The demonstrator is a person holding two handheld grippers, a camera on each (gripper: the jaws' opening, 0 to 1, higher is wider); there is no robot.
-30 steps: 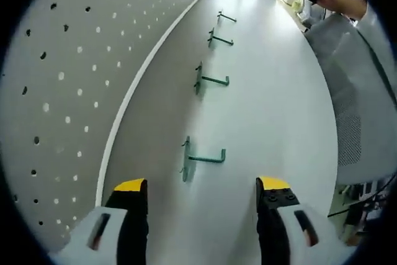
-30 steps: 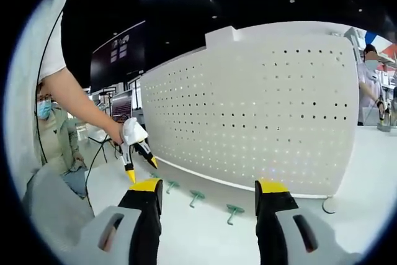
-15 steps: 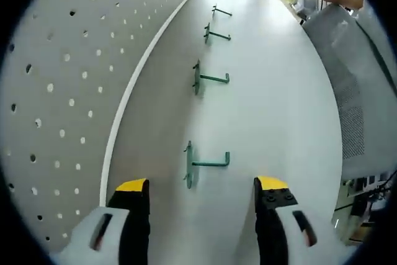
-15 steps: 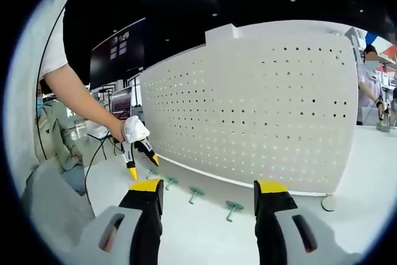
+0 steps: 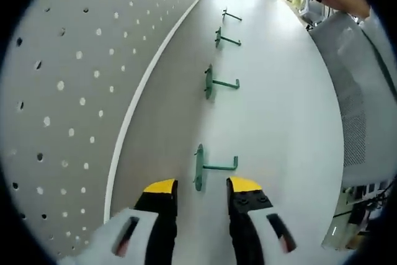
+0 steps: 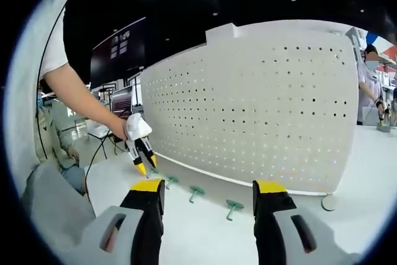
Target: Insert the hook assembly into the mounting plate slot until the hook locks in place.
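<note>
Scanning your left gripper view from left to right: the white pegboard (image 5: 68, 79), perforated with rows of round holes, stands upright along the left, its base strip meeting the white table (image 5: 285, 128). Your left gripper (image 5: 202, 185) rises from the bottom with its yellow-tipped jaws drawn near each other but apart, holding nothing; the nearest green hook (image 5: 208, 167) lies flat on the table just ahead of the tips, its backplate toward the pegboard and its prong pointing away. Beyond it, a row of further pieces runs along the board: second hook (image 5: 217, 83), third hook (image 5: 223, 38), and fourth hook (image 5: 230, 15), each well apart from the next. At the far right edge, a grey mesh chair back (image 5: 356, 91) stands beside the table. In your right gripper view, again left to right: your sleeve and bare forearm (image 6: 68, 91) reach in, and your left gripper (image 6: 144, 167) is seen tip-down over the table, its yellow tips just beside the leftmost hook; you cannot tell from here whether they touch it. Your right gripper (image 6: 208, 185) rises from the bottom, jaws spread wide and empty, hovering above the table. Between those jaws lie two green hooks (image 6: 196, 192) and (image 6: 234, 206) on the table surface (image 6: 347, 172), in front of the pegboard (image 6: 248, 110). No hook is seated in the board.
</note>
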